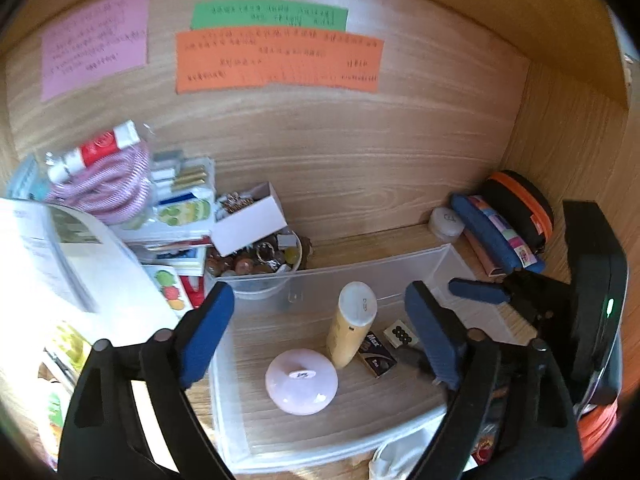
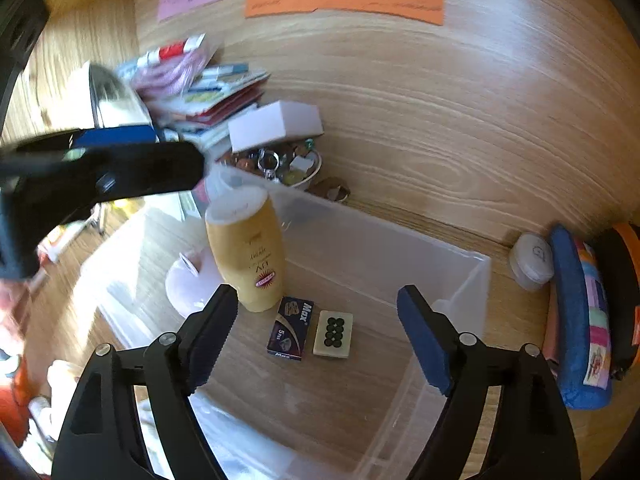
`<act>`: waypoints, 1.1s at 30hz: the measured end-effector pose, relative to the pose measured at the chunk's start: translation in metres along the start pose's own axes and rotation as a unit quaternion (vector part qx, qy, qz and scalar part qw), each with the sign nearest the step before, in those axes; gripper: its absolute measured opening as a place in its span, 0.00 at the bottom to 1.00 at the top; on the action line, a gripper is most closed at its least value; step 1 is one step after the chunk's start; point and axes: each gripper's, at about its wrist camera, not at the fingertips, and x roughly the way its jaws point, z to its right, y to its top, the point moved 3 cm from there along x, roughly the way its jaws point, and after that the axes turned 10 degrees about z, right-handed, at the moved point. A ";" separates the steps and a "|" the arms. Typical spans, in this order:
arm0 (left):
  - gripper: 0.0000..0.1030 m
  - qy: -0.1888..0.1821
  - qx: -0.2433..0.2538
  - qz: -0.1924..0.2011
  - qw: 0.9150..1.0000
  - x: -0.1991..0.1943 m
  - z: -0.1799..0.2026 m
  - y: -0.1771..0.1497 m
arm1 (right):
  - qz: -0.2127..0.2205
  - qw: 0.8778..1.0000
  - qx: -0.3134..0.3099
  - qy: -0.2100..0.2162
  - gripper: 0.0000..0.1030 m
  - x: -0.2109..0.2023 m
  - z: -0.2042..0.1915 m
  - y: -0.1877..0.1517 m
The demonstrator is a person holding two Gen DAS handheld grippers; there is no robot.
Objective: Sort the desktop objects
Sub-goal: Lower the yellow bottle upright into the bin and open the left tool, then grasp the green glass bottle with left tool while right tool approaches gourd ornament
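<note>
One clear plastic bin (image 1: 420, 264) sits on the wooden desk (image 1: 360, 184), spreading ahead of and below both pairs of fingers. Inside it lie four things: one yellow sunscreen bottle (image 2: 248, 252) standing just beyond the right gripper's (image 2: 318, 332) left finger, one pink round case (image 1: 302, 382) between the left gripper's (image 1: 320, 332) fingers, one small "Max" box (image 2: 290, 328) and one cream tile with eight dark dots (image 2: 334, 334), side by side between the right fingers. Both pairs of fingers stand wide, holding nothing.

Bottle (image 2: 248, 252), small box (image 2: 290, 328), tile (image 2: 334, 334) side by side in bin (image 2: 472, 280); dome (image 1: 302, 380) apparently beside bottle.
</note>
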 end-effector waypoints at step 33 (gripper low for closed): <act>0.96 0.076 0.002 -0.044 0.996 -0.133 -0.006 -0.149 | 0.035 0.994 0.091 -0.059 0.80 -0.146 -0.006 -0.119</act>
